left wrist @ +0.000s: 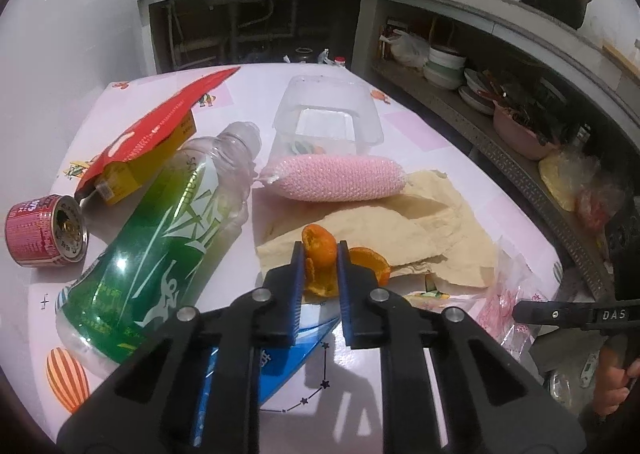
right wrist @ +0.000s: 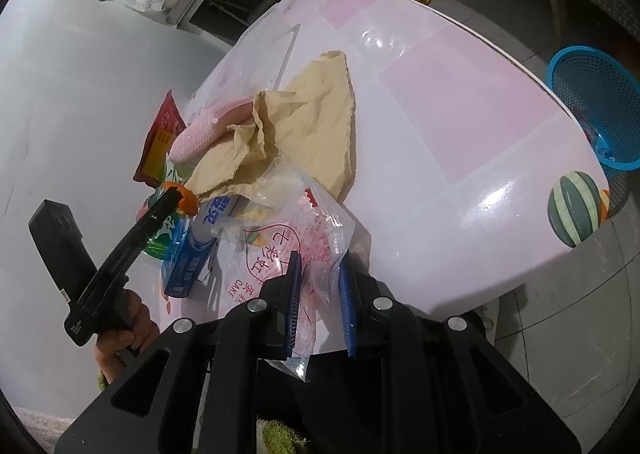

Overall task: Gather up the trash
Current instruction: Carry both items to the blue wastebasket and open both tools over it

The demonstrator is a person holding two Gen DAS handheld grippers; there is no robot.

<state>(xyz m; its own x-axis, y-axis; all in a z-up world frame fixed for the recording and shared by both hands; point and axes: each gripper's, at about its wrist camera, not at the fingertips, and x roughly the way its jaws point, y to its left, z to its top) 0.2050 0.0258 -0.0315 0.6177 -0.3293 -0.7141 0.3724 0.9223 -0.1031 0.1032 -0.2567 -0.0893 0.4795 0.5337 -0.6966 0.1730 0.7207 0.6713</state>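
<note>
The left claw [left wrist: 320, 250] pinches the orange peel [left wrist: 319, 250] lying on the brown paper [left wrist: 420, 222] at the worktop's [right wrist: 460, 126] near side. The right claw [right wrist: 320, 266] grips the clear cake bag [right wrist: 292, 238], ready for the blue basket [right wrist: 592, 102] on the floor, far right.

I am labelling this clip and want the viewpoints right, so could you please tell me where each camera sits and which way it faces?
Left wrist: on the left gripper, looking down along its fingers across the table toward the kitchen shelves; its pads press on the orange peel.
Right wrist: on the right gripper, looking down along the table toward the blue basket; its pads pinch the clear plastic bag; a hand shows.
Shared: peel, brown paper, pink sponge, each other's gripper.
</note>
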